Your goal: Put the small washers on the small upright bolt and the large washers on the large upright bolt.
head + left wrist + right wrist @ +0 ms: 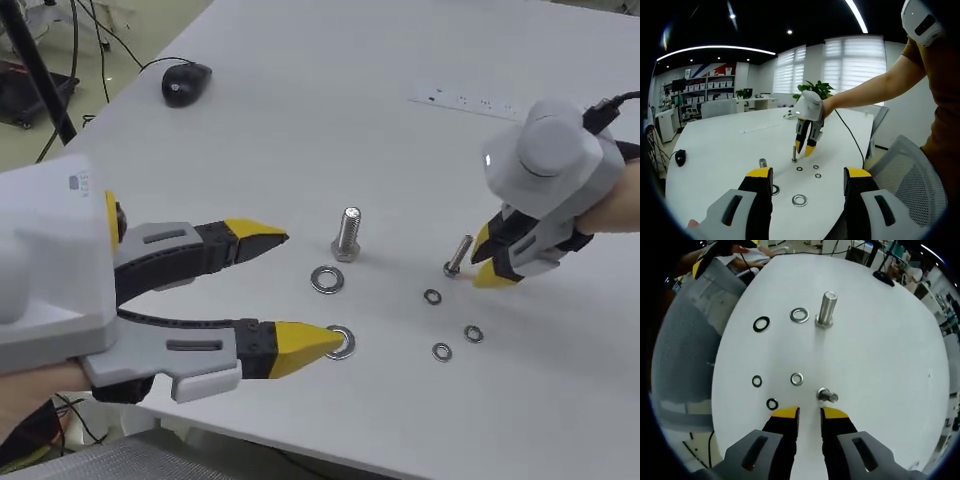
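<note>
steel large washers (327,279) and small washers (432,296) all loose on table (300,120) | large bolt (347,235), small bolt (459,255) bare, zero done lol | left gripper (315,289) wide, empty | right gripper (487,262) narrow, empty, by small bolt

No legible text or numbers

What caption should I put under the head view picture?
Left tongs open by the large washers, right tongs beside the small bolt, small washers lying loose on the table.

Large bolt (347,235) and small bolt (458,255) upright, washers (327,279) flat nearby
</note>
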Demonstrator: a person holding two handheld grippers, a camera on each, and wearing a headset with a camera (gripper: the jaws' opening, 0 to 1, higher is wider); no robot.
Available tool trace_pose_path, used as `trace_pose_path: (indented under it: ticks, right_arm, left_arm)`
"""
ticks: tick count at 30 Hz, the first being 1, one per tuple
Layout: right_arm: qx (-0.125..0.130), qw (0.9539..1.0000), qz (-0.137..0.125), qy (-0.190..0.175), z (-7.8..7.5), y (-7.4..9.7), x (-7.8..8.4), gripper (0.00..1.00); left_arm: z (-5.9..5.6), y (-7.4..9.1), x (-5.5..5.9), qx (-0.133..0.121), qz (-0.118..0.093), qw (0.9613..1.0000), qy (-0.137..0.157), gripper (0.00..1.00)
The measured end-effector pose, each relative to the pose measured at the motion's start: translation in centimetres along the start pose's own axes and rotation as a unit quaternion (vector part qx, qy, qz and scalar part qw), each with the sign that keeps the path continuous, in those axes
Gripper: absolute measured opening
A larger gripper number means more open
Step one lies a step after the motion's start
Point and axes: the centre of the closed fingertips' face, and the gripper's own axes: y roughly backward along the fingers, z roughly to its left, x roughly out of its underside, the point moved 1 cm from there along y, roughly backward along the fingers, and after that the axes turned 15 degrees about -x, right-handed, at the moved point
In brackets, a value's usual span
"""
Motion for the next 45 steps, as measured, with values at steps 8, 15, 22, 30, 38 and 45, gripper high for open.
trace_pose_path:
  ticks: [8,15,22,30,38,45]
  right_arm:
    - [-0.015,0.9998,-0.009,-0.005,2.8,-1.0,0.0,0.18]
    - [-0.028,0.9996,-0.002,-0.001,4.4,-2.5,0.1,0.18]
    - [-0.03,0.9995,0.004,0.0,4.7,-3.4,0.5,0.19]
    - [-0.026,0.9995,0.016,0.001,4.3,-3.9,0.9,0.2]
    - [-0.019,0.9998,0.011,-0.001,4.0,-3.9,0.9,0.2]
    - [-0.016,0.9998,0.013,-0.005,4.0,-4.0,0.9,0.18]
  left_arm:
    - [-1.0,0.2,-0.2,0.007,0.001,0.9999,-0.007,0.56]
    - [-1.6,0.5,-0.4,0.008,-0.005,0.9999,-0.009,0.56]
    - [-2.0,0.7,-0.4,0.007,-0.008,0.9999,-0.004,0.56]
    - [-2.5,0.7,-0.9,0.011,-0.015,0.9998,-0.007,0.56]
    - [-2.9,0.5,-0.7,0.014,-0.014,0.9998,-0.004,0.56]
    - [-3.0,0.5,-0.7,0.016,-0.014,0.9998,-0.004,0.56]
